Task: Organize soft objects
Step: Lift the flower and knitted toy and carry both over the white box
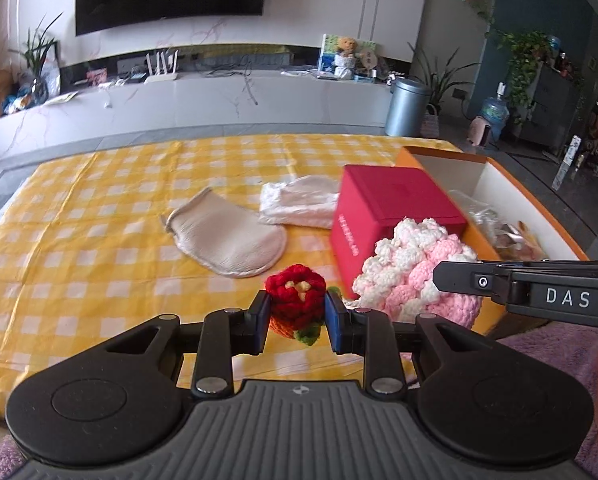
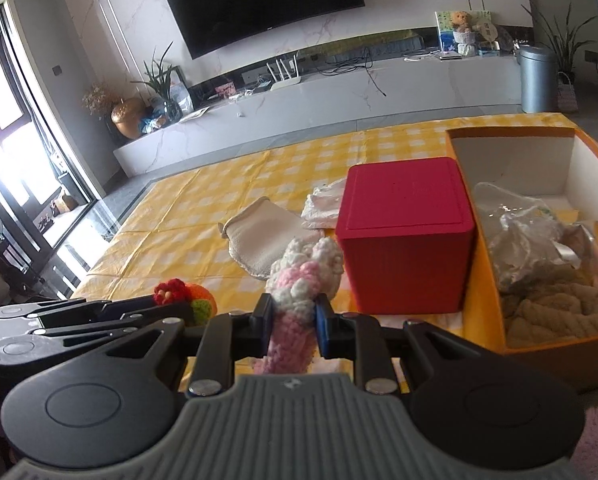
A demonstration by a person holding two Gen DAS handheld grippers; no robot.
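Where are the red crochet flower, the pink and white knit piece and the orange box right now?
red crochet flower [image 1: 297, 294], left wrist view, on its red petals.
pink and white knit piece [image 2: 299, 280], right wrist view, on its bunched top.
orange box [image 2: 547, 348], right wrist view, on its near wall.

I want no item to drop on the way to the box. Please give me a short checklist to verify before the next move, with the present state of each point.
1. Left gripper fingers hold the red crochet flower on both sides: ok.
2. Right gripper fingers pinch the pink and white knit piece: ok, though part of it hangs below the fingers.
3. Orange box is open on top: ok.
4. Free room inside the box: cannot tell; plastic bags and a beige knit fill the near end.
5. Red box stands close beside the orange box, near the path: not ok.
6. Beige mitt and white cloth wait on the table: ok.
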